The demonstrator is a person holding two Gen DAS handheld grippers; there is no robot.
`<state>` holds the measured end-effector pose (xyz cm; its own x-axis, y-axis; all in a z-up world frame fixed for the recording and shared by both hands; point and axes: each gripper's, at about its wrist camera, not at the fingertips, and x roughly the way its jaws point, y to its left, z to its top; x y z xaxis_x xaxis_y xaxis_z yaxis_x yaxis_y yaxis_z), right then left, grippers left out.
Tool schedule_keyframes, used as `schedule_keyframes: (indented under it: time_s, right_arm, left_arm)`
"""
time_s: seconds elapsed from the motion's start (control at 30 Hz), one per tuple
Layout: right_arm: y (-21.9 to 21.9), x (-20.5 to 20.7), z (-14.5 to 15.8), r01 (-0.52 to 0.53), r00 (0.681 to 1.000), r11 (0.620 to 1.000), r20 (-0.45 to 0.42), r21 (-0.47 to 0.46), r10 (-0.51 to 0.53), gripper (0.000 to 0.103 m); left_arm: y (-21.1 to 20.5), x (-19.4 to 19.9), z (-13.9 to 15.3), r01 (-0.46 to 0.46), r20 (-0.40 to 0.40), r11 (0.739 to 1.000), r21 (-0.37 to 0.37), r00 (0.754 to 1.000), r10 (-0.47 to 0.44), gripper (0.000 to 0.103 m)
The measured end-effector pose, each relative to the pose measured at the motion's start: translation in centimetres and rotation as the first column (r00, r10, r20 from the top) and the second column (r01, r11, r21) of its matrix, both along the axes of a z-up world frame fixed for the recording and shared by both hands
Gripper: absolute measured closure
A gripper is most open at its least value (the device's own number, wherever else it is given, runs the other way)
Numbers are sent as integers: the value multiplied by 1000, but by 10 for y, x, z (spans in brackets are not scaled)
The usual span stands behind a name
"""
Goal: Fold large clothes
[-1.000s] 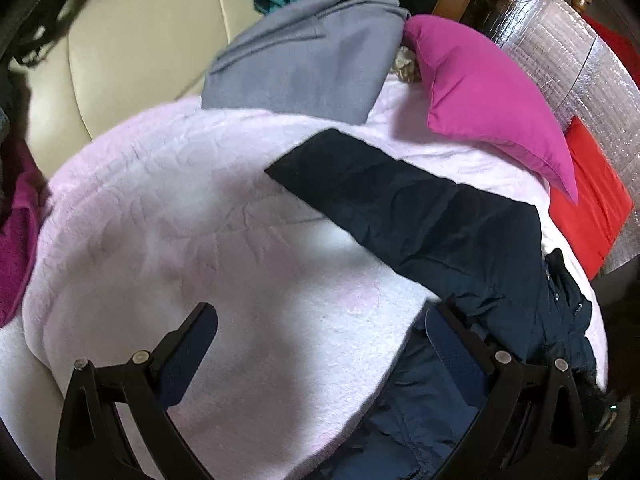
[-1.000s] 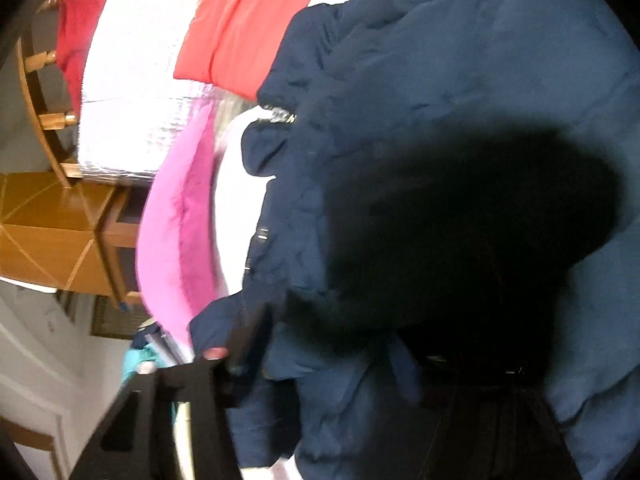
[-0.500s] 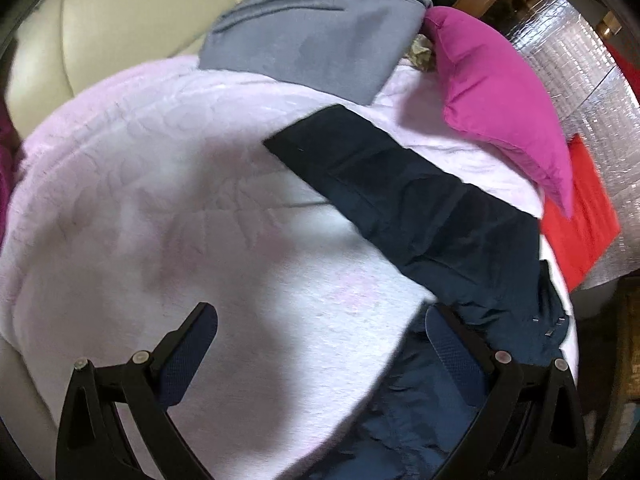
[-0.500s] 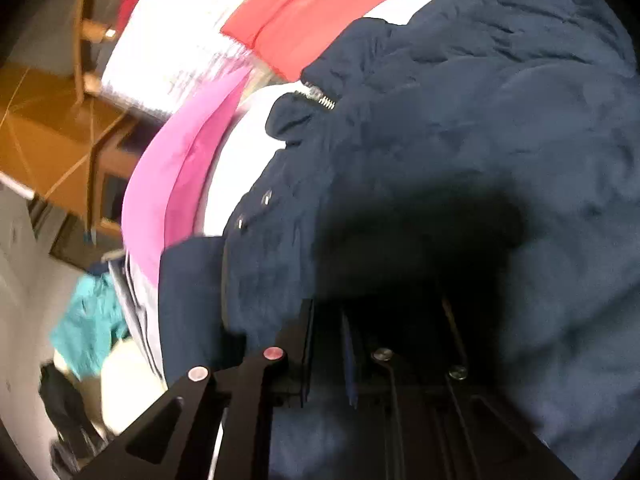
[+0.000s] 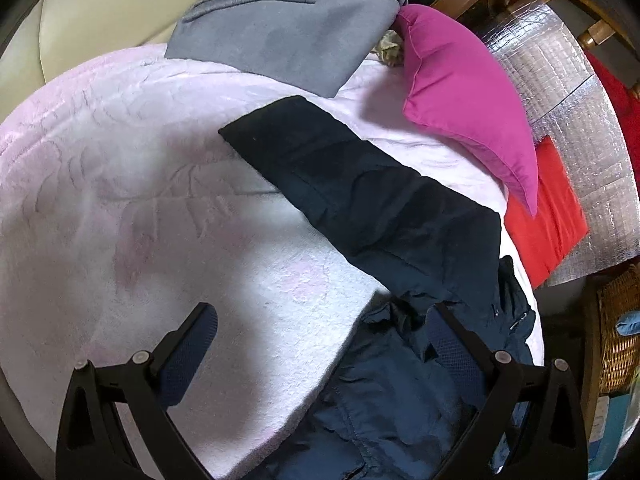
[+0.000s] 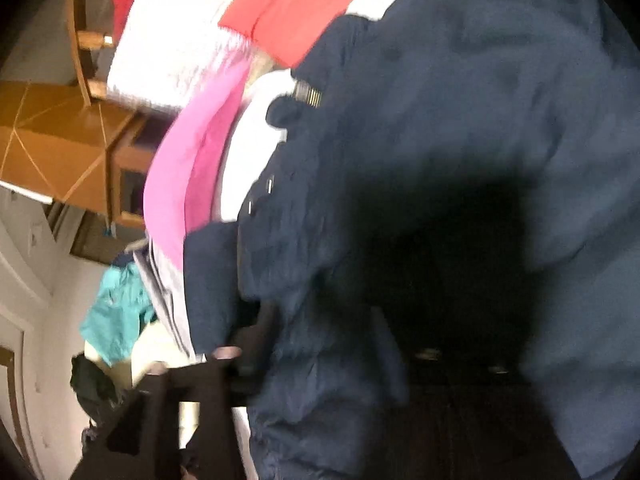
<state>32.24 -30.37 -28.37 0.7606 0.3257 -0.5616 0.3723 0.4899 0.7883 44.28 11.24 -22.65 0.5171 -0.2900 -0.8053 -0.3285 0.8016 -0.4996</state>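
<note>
Left wrist view: the left gripper (image 5: 320, 356) hangs with its jaws spread wide and nothing between them, over a pale pink blanket (image 5: 140, 208) that covers the working surface. A navy jacket (image 5: 392, 400) lies bunched at the near right, partly under the right finger, while one sleeve (image 5: 360, 192) runs out flat toward the far left, ending near a grey garment (image 5: 288, 28). A magenta cushion (image 5: 472, 100) and a red cushion (image 5: 548, 216) sit at the far right. No neat fold shows; I judge the work barely started, with the body of the coat to spread and the sleeve to bring in.

Right wrist view: blurred and dark. The right gripper (image 6: 240, 364) is buried against the jacket's crumpled cloth; whether it grips the cloth cannot be told.
</note>
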Motion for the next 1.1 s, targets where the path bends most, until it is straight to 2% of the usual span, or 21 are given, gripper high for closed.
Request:
schedule_keyframes:
  time_s: [0.07, 0.13, 0.23, 0.3, 0.33, 0.4, 0.43, 0.5, 0.57, 0.67, 0.7, 0.73, 0.8, 0.83, 0.93, 1.03, 1.1]
  right_arm:
    - [-19, -8, 2, 45, 999, 999, -1, 12, -45, 42]
    - [-35, -18, 8, 83, 997, 996, 5, -14, -83, 42]
    - [-49, -27, 29, 108, 994, 983, 31, -150, -105, 42]
    - [-48, -17, 42, 89, 996, 969, 18, -229, -87, 42]
    - [-42, -7, 50, 66, 998, 950, 16, -307, -64, 42]
    - [-27, 18, 58, 5, 1000, 907, -11, -421, -11, 31]
    - [-22, 26, 58, -22, 1000, 893, -27, -450, 11, 28]
    - [-2, 56, 54, -114, 993, 849, -88, -516, 80, 27]
    - [12, 75, 47, -162, 986, 815, -132, -556, 106, 27]
    - [28, 97, 35, -202, 977, 773, -179, -602, 116, 27]
    - [35, 107, 26, -247, 962, 749, -246, -615, 115, 26]
    - [39, 110, 23, -268, 955, 732, -275, -626, 115, 26]
    - [55, 110, 20, -335, 934, 671, -325, -662, 146, 26]
    - [57, 107, 18, -361, 925, 661, -342, -658, 165, 26]
    - [65, 91, 16, -408, 906, 673, -368, -617, 211, 25]
    - [69, 73, 19, -421, 901, 689, -362, -590, 240, 25]
    - [73, 59, 21, -432, 898, 673, -352, -601, 263, 25]
  left_arm:
    - [-4, 0, 2, 8, 6, 1000, 8, 1000, -8, 0]
    - [-10, -2, 6, 14, 24, 999, 36, 1000, -15, 0]
    - [-22, -6, 16, 6, 59, 993, 114, 998, -12, 0]
    - [-26, -6, 17, 0, 61, 991, 133, 998, -8, 0]
    - [-27, -5, 15, 1, 54, 992, 129, 999, -8, 0]
    - [-28, -3, 12, 7, 39, 993, 116, 999, -12, 0]
    - [-29, -3, 10, 9, 33, 993, 116, 999, -13, 0]
    - [-28, -1, 8, 8, 23, 993, 122, 1000, -11, 0]
    - [-26, 2, 6, 2, 18, 992, 124, 1000, -5, 0]
    - [-22, 4, 5, -8, 14, 992, 128, 1000, 6, 0]
    - [-22, 4, 5, -9, 14, 992, 128, 1000, 7, 0]
    - [-20, 5, 4, -9, 10, 992, 128, 1000, 8, 0]
    - [-18, 6, 2, -12, 3, 992, 128, 1000, 12, 0]
    - [-18, 7, 1, -15, -2, 992, 125, 1000, 15, 0]
    - [-19, 7, -2, -9, -8, 994, 106, 1000, 10, 0]
    - [-22, 5, -2, 3, -3, 996, 93, 1000, -3, 0]
    - [-21, 5, -3, 8, 1, 998, 62, 1000, -8, 0]
